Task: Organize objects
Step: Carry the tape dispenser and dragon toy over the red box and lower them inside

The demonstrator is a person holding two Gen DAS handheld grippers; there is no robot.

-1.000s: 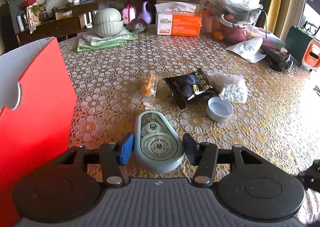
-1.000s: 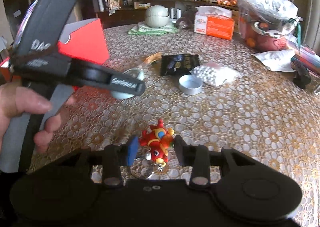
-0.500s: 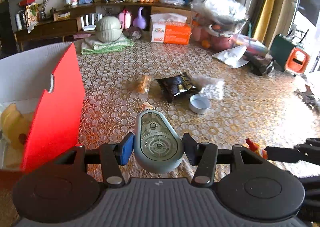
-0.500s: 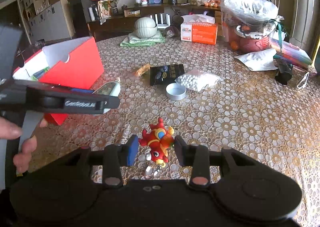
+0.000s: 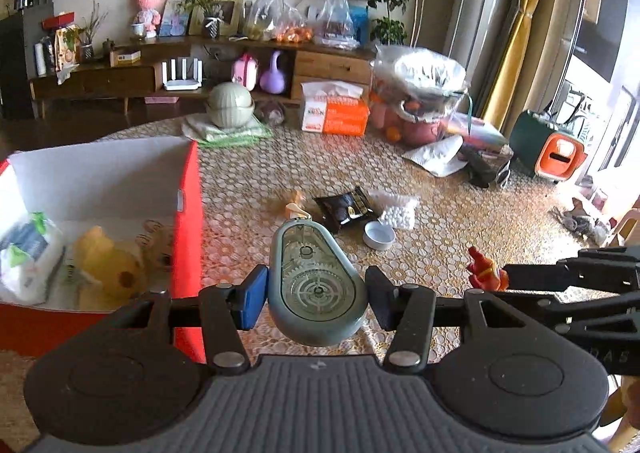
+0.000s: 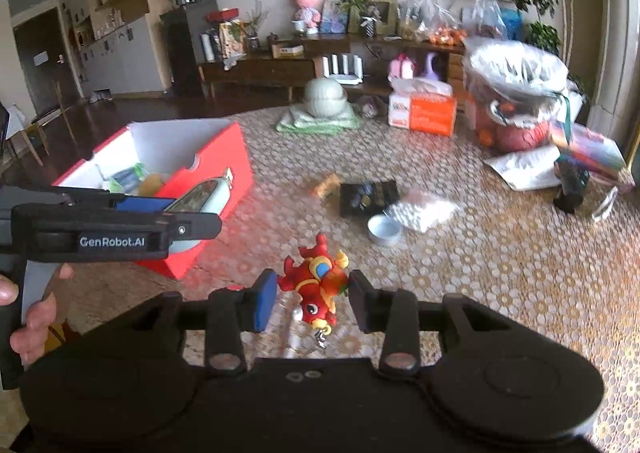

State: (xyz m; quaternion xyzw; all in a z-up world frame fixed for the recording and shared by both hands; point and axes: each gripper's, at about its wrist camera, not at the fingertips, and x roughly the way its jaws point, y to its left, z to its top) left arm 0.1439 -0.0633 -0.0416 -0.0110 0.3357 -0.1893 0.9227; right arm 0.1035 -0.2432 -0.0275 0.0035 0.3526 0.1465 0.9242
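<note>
Already got the gear gadget (image 5: 317,285) clamped in left tongs (image 5: 316,293), long axis pointing forward. Red box (image 5: 188,237) just left, nearer that hand. Right tongs (image 6: 313,295) gripping dragon toy (image 6: 316,287).

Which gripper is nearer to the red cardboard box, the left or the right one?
Left. The left gripper hangs beside the red cardboard box near its open top; the right gripper sits farther away above the table.
</note>
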